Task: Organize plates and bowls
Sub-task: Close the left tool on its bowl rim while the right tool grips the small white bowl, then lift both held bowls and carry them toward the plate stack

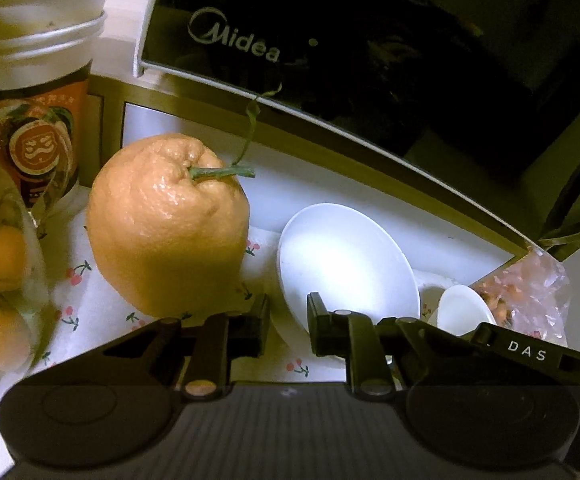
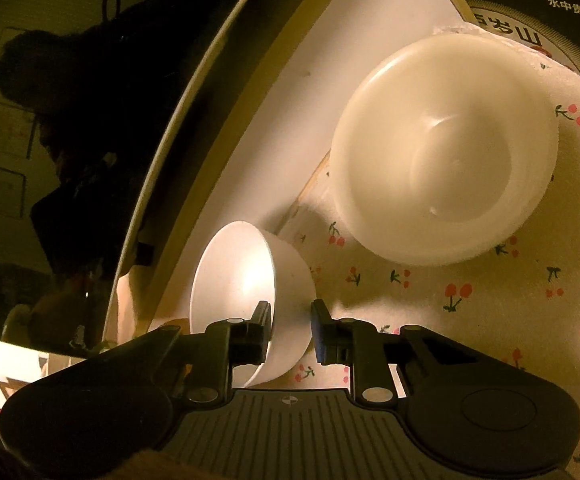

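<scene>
The right gripper (image 2: 290, 330) straddles the small bowl's (image 2: 246, 280) wall, jaws narrow but apart; left gripper (image 1: 288, 326) gapes narrowly, empty.

A cloth with little red cherries (image 2: 454, 296) covers the tabletop. A shiny black Midea oven (image 1: 330, 40) fills the top of the frame. The light is dim and yellow.

"Midea" is showing on black appliance (image 1: 330, 40); "DAS" is sitting on left gripper (image 1: 288, 330) arm; "水中贵族" is reading on dark box (image 2: 562, 16).
</scene>
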Available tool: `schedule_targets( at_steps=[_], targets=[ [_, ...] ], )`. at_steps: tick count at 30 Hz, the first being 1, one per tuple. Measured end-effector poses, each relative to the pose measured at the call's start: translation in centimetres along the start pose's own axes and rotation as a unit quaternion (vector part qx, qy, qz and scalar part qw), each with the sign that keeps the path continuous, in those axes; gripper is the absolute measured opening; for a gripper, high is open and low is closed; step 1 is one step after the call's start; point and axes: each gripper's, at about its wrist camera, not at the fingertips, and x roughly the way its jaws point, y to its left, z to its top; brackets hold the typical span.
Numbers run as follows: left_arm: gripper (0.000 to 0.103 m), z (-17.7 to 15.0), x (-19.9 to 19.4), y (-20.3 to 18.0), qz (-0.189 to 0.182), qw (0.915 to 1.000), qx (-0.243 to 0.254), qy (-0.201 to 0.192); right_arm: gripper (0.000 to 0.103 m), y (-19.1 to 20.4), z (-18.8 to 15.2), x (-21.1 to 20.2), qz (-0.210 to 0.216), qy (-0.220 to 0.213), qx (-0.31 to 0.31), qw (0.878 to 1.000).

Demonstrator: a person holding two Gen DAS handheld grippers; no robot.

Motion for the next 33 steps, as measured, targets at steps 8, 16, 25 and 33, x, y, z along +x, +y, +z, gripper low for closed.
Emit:
schedule_targets(
  at_steps=[8,16,25,33],
  targets=[
    [0.018,0.5,-2.7,-0.3,-0.006,1.0000,0.000,-0.003,0.021,1.6,-0.3,-2.8,-0.001,-0.004,-0.006,1.000],
    [0.017,-0.1,-6.5,-1.1,-0.010,0.9999,0.004,-0.004,0.021,2.7,-1.5,-5.9,-0.002,-0.007,-0.009,1.000],
    [0.018,-2.1,-11.0,-1.3,-0.016,0.9999,0.003,-0.007,0.022,4.2,-4.5,-10.5,-0.008,-0.011,-0.018,1.000],
    [0.018,-4.9,-14.5,-0.2,-0.025,0.9997,-0.006,0.000,0.022,3.8,-7.4,-13.6,-0.010,-0.004,-0.020,1.000]
  ],
)
